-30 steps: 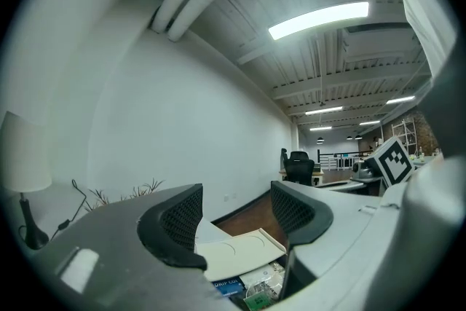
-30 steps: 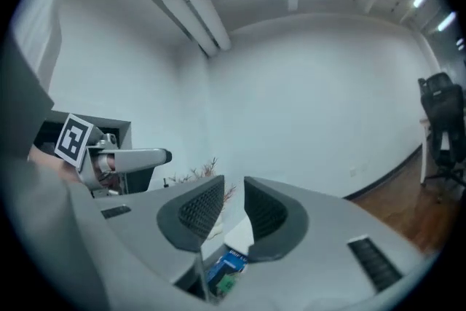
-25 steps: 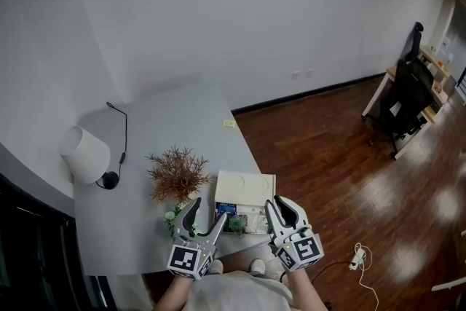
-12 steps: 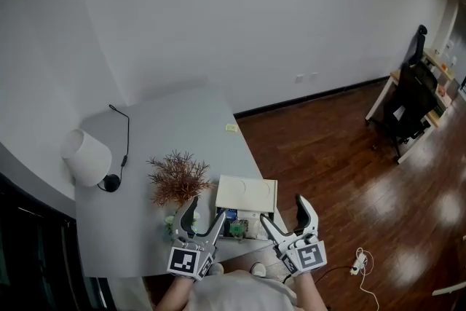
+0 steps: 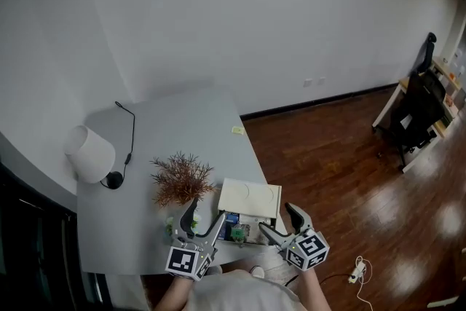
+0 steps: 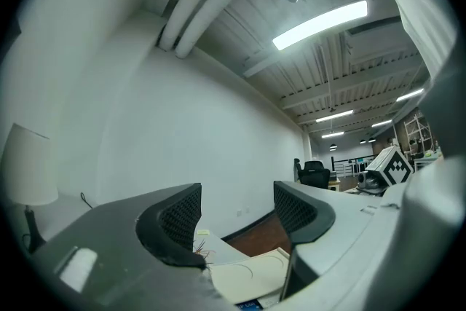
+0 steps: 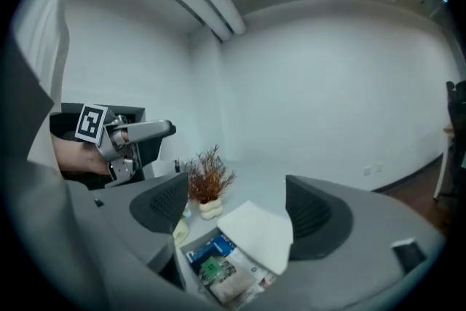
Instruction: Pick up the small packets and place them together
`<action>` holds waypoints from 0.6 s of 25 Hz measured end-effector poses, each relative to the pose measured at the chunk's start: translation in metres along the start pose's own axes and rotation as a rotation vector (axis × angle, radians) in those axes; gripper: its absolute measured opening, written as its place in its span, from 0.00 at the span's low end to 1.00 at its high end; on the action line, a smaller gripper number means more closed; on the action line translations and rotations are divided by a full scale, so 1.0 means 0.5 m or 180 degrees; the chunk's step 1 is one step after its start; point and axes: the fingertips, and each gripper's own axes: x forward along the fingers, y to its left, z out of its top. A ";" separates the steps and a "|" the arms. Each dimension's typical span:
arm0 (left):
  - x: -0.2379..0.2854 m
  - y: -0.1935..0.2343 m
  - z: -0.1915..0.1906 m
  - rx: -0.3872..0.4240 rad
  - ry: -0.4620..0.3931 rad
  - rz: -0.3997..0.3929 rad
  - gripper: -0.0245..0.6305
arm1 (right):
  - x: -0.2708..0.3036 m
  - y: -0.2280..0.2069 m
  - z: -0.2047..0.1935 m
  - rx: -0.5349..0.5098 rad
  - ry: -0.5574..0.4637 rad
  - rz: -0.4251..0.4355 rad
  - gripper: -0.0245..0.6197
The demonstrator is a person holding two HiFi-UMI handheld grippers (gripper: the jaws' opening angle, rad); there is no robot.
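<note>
Several small packets (image 7: 218, 267), one blue (image 5: 231, 218) and one green (image 5: 239, 232), lie in an open box (image 5: 255, 226) at the table's front edge. A white lid (image 5: 250, 198) leans over the box's back. My right gripper (image 5: 277, 221) hangs just off the table's front right corner, open and empty, its jaws on either side of the box in the right gripper view (image 7: 237, 211). My left gripper (image 5: 207, 213) hovers left of the box, open with nothing between its fingers (image 6: 237, 211).
A dried reddish plant (image 5: 180, 178) in a white pot (image 7: 209, 208) stands just left of the box. A white lamp (image 5: 90, 154) and its cable sit at the far left. A yellow note (image 5: 238, 130) lies near the grey table's (image 5: 182, 127) right edge. Wooden floor lies to the right.
My right gripper has opened wide and drawn back from the box toward the table's front right corner. The left gripper has stayed about where it was.
</note>
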 end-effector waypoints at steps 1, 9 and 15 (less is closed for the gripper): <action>-0.002 0.003 -0.007 0.0027 0.0041 0.0020 0.50 | 0.016 0.003 -0.033 0.0016 0.0208 0.0119 0.68; -0.035 0.020 -0.041 0.0077 0.0227 0.0190 0.50 | 0.141 0.068 -0.274 -0.0454 0.1620 0.1212 0.46; -0.066 0.034 -0.042 0.0057 0.0269 0.0344 0.50 | 0.189 0.074 -0.417 -0.0727 0.2431 0.1453 0.46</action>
